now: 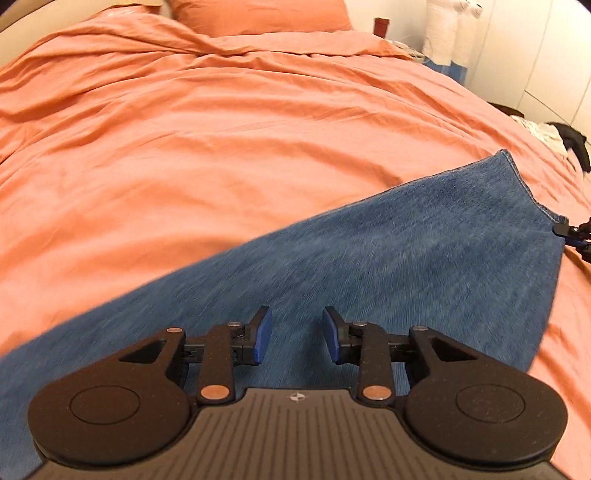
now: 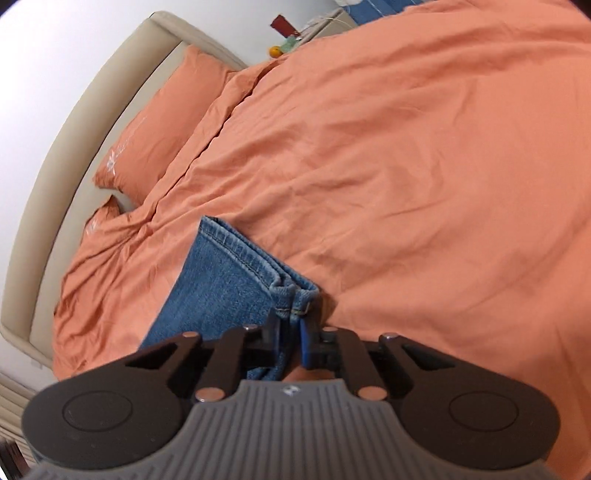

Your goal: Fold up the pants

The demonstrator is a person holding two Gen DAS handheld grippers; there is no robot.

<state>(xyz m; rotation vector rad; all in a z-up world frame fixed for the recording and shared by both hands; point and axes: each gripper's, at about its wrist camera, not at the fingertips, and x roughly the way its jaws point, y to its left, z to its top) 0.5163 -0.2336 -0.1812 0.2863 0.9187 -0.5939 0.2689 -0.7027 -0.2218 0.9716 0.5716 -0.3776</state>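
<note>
Blue denim pants (image 1: 388,258) lie stretched across the orange bed cover. My left gripper (image 1: 297,336) is open just above the denim, holding nothing. In the right wrist view my right gripper (image 2: 291,341) is shut on the hem end of the pants (image 2: 229,280), with the stitched cuffs bunched between its pads. The right gripper (image 1: 570,232) also shows at the far right of the left wrist view, pinching the corner of the leg end. The rest of the pants is hidden below both grippers.
The orange duvet (image 1: 221,129) covers the whole bed, with pillows (image 2: 162,125) by the beige headboard (image 2: 92,103). A nightstand with small items (image 2: 291,33) stands beyond the bed. Dark and white clothing (image 1: 561,136) lies at the bed's right edge.
</note>
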